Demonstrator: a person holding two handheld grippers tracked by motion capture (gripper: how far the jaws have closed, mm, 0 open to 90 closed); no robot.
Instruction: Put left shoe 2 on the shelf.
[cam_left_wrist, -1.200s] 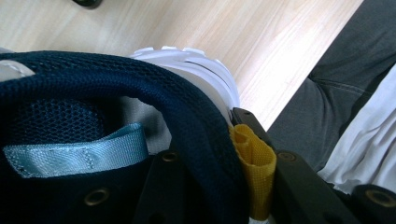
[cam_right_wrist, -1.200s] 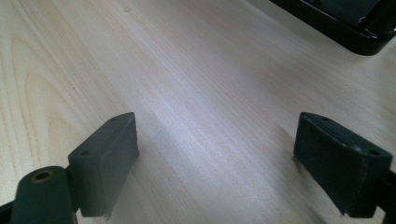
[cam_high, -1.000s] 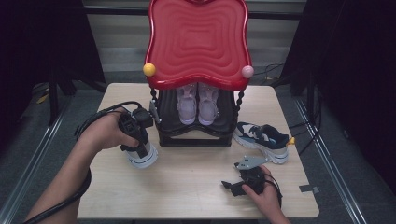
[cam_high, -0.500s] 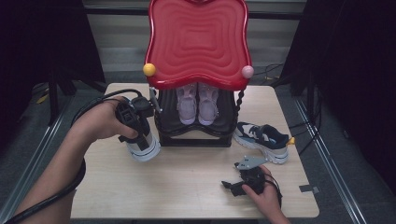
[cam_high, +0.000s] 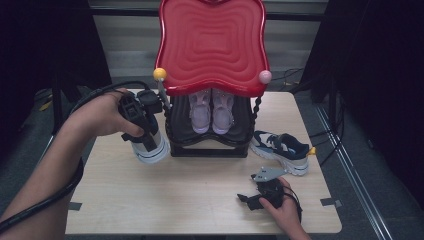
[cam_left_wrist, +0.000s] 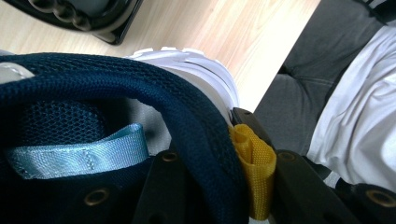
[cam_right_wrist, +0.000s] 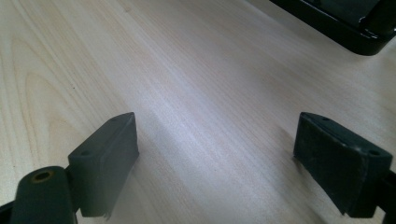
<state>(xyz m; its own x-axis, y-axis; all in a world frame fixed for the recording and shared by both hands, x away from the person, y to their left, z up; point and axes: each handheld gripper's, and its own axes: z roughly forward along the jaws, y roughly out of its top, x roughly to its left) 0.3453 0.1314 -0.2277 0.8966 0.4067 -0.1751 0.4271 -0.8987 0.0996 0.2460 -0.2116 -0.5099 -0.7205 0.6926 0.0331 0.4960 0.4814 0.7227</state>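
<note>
My left gripper (cam_high: 144, 134) is shut on the heel collar of a navy-and-white sneaker (cam_high: 150, 149), which hangs sole-down just above the table, left of the rack. In the left gripper view one jaw sits inside the sneaker (cam_left_wrist: 93, 102) and the other outside, pinching the navy collar and the yellow pull tab (cam_left_wrist: 254, 161); my left gripper (cam_left_wrist: 224, 186) points down. The matching sneaker (cam_high: 280, 147) lies on the table right of the rack. Near the front right edge rests my right gripper (cam_high: 252, 200), open. Its jaws stand wide apart over bare wood in the right gripper view (cam_right_wrist: 215, 158).
A black shoe rack (cam_high: 210, 145) with a red wavy top (cam_high: 212, 45) stands at the table's back centre. A pale pink pair of shoes (cam_high: 212, 110) sits on its shelf. The wooden table (cam_high: 190, 195) has dark floor on both sides.
My left hand has lifted the sneaker off the table, upward and slightly toward the rack. The right hand has stayed where it was.
</note>
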